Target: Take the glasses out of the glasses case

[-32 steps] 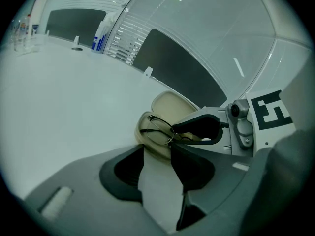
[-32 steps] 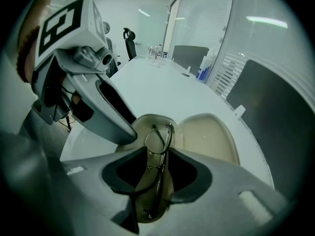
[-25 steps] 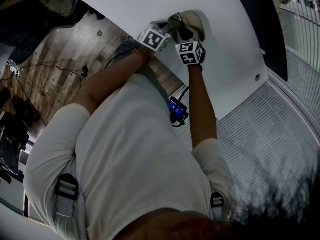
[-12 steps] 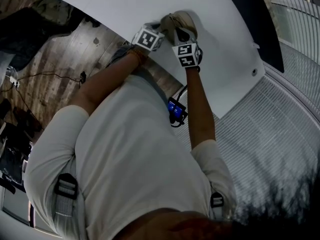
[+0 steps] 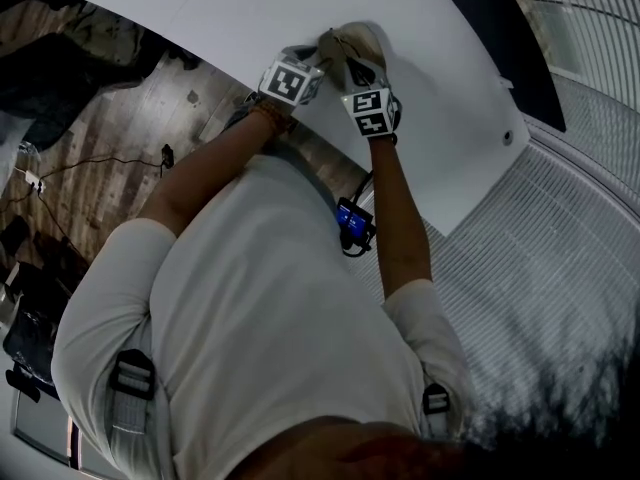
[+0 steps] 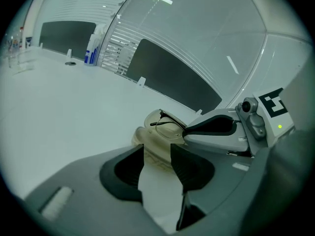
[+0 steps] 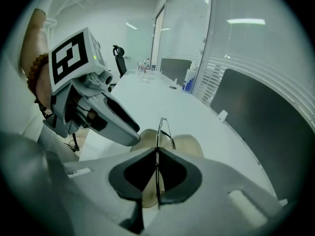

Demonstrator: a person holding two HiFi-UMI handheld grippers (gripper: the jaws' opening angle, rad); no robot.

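White table [image 5: 440,88], glasses case [image 6: 148,137], glasses [image 7: 157,132] in jaws

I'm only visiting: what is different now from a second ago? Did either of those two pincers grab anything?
The right gripper has just been closing its jaws, and they now pinch the thin frame of the glasses. The left gripper stays as it was, its jaws on either side of the glasses case. Both grippers remain close together at the case over the white table.
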